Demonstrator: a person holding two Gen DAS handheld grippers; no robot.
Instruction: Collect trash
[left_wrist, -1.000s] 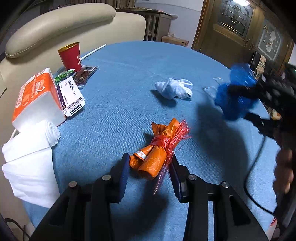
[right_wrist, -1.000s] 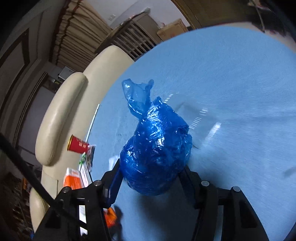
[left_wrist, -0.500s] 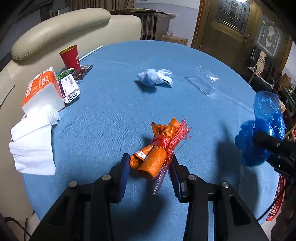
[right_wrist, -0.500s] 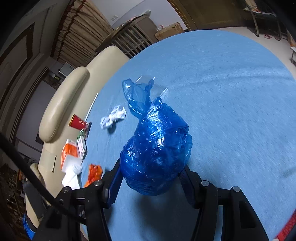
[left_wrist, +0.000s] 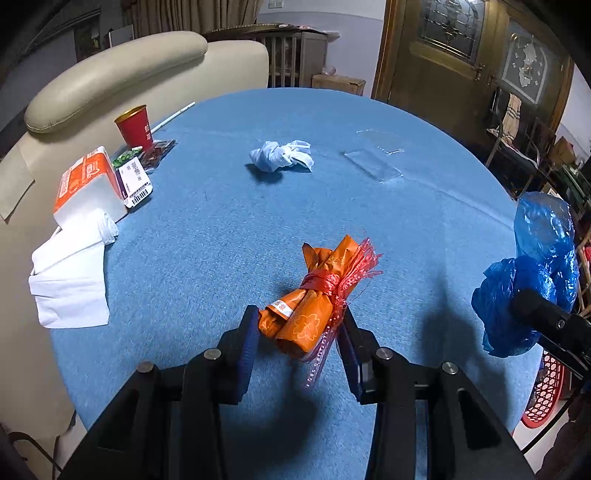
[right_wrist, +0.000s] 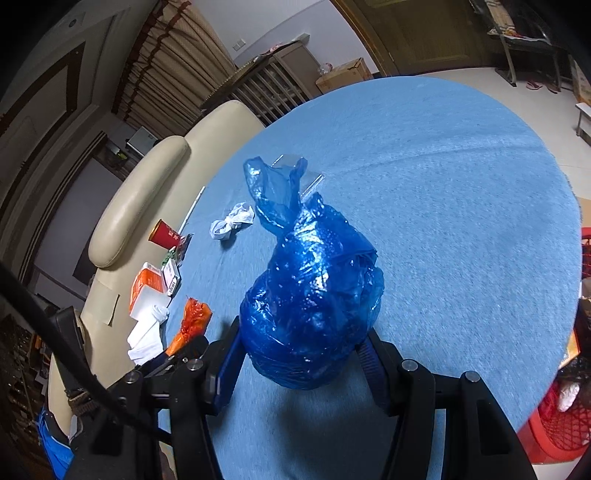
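Over the blue worktop (left_wrist: 207, 236), both grippers carry trash, with more left to gather.

Left gripper (left_wrist: 295, 339) has its jaws clenched on an orange wrapper bundle (left_wrist: 317, 295) tied with red string, held at 6 o'clock in the left wrist view; right gripper (right_wrist: 303, 362) has its jaws clamped around a crumpled blue plastic bag (right_wrist: 310, 295), which hangs near the worktop's edge at 4 o'clock, close to a red basket (left_wrist: 546, 391) on the floor, probably the bin. Neither piece is dropped in yet. A knotted white bag (left_wrist: 280, 158) at 12 o'clock and a clear plastic wrapper (left_wrist: 373, 162) at 1 o'clock lie uncollected, while a red cup (left_wrist: 135, 125), tissue pack (left_wrist: 88, 184) and loose tissue (left_wrist: 70, 273) sit at 10 o'clock. My judgement: barely halfway.
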